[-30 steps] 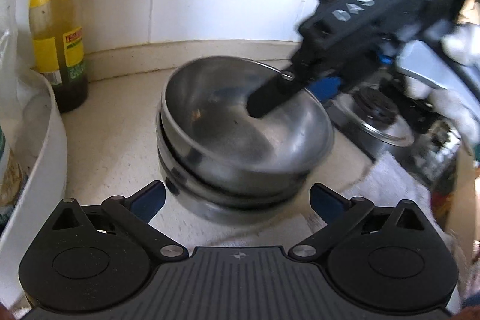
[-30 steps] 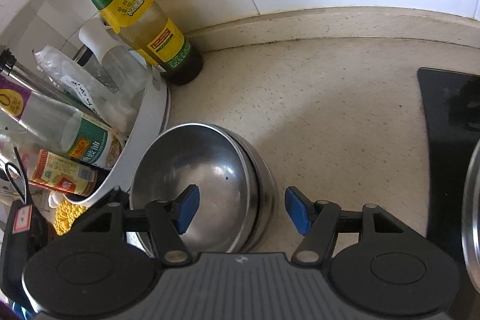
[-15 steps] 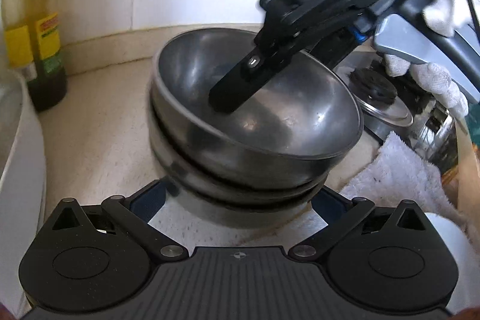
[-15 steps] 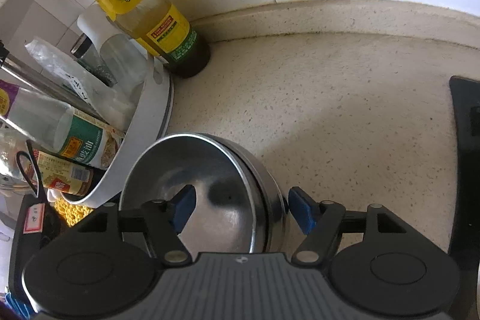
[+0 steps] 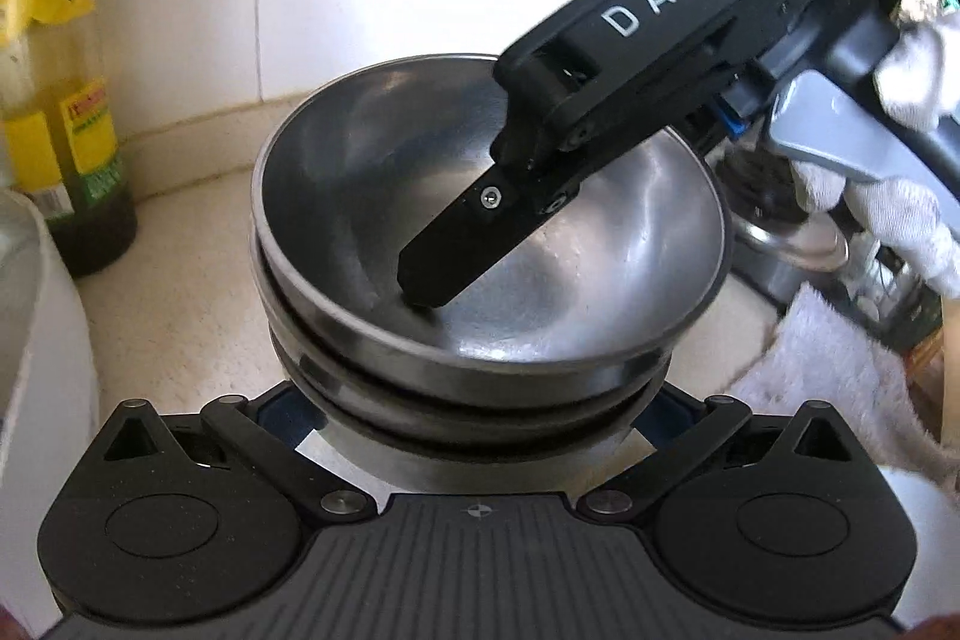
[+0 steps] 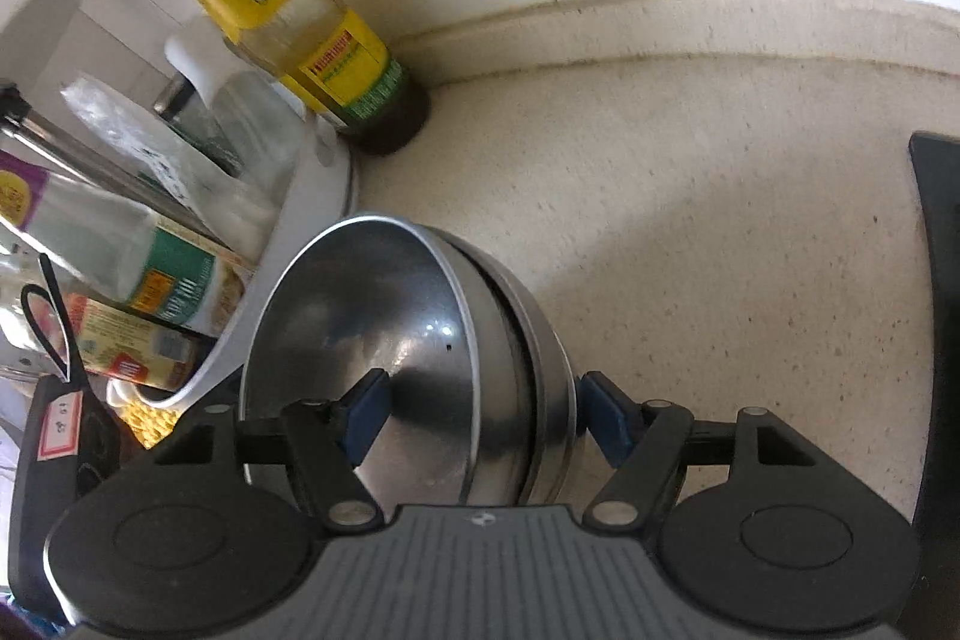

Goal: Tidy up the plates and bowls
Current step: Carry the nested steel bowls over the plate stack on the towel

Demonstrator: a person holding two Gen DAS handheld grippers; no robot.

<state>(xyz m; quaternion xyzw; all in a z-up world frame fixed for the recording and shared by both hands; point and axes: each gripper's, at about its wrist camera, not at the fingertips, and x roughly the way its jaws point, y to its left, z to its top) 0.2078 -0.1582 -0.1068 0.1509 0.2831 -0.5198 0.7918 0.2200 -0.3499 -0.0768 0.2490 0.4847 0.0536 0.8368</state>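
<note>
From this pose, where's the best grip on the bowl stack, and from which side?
Pinch the wall of the bowl stack across the rims, from the right, as the right gripper stands: one finger inside, one outside. The curved underside would likely slip. The left gripper brackets the base.

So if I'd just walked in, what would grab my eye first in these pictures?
Probably the stack of shiny steel bowls in the middle of the left view. The right claw straddles the stack's wall, one blue finger inside the top bowl and one outside. The left claw sits low at the near side, one finger at each flank of the stack. After that, the yellow-and-green labelled bottle by the tiled wall, standing on the speckled counter.
</note>
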